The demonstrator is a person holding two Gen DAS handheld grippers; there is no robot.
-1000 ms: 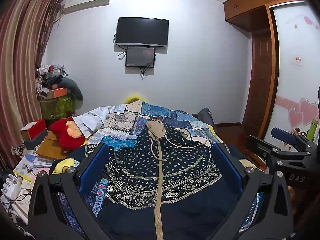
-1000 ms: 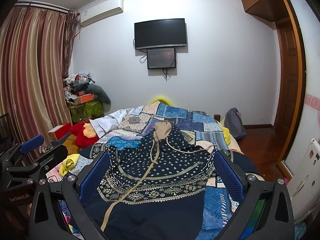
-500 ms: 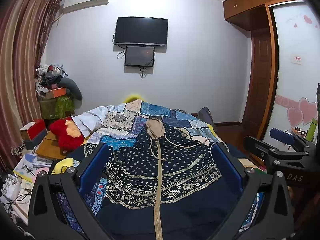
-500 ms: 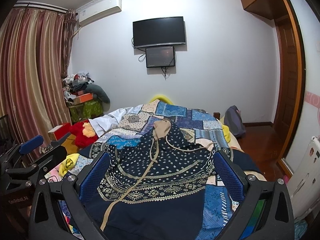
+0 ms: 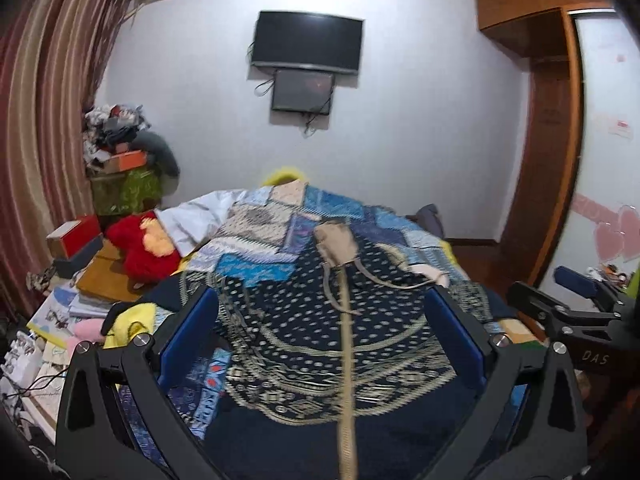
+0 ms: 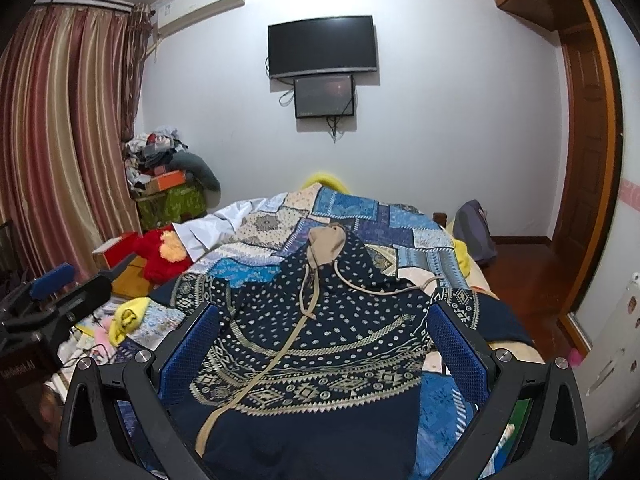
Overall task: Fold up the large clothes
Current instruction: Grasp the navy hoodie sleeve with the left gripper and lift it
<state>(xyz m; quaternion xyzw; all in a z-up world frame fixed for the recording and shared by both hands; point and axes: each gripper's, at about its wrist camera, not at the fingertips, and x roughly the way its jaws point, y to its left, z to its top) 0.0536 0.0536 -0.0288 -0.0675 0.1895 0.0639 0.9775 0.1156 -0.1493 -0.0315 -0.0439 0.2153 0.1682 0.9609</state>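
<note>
A soft navy hooded jacket with cream dotted and geometric bands lies flat on the patchwork-quilted bed, tan-lined hood pointing toward the far wall, both the left hand-held gripper and right hand-held gripper open above it, holding nothing.

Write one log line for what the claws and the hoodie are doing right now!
left claw: open, empty | right claw: open, empty | hoodie: spread flat on bed, not folded | stage: before first grab
</note>
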